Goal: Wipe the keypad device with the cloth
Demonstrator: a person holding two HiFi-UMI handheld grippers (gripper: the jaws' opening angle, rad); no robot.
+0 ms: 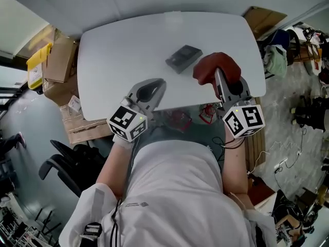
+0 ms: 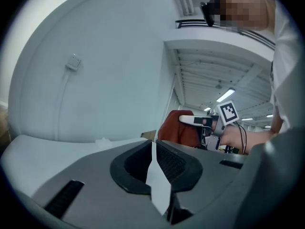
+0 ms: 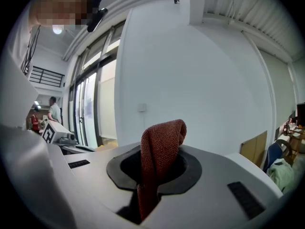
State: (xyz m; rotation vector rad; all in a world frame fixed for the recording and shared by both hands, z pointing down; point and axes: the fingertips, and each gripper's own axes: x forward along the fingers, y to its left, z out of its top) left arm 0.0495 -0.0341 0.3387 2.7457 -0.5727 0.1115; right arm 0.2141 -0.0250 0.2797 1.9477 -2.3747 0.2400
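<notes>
Right gripper view: jaws tight around cloth (image 3: 159,161)

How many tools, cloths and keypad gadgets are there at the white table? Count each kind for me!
Tools: 2, the left tool and the right tool
Cloth: 1, red, held in the right tool
Keypad device: 1, dark grey, lying on the table
Total: 4

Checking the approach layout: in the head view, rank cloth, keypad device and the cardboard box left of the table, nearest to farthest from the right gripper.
1. The cloth, clamped in the right gripper's jaws.
2. The keypad device, on the table to its left.
3. The cardboard box, beyond the table's left edge.
</notes>
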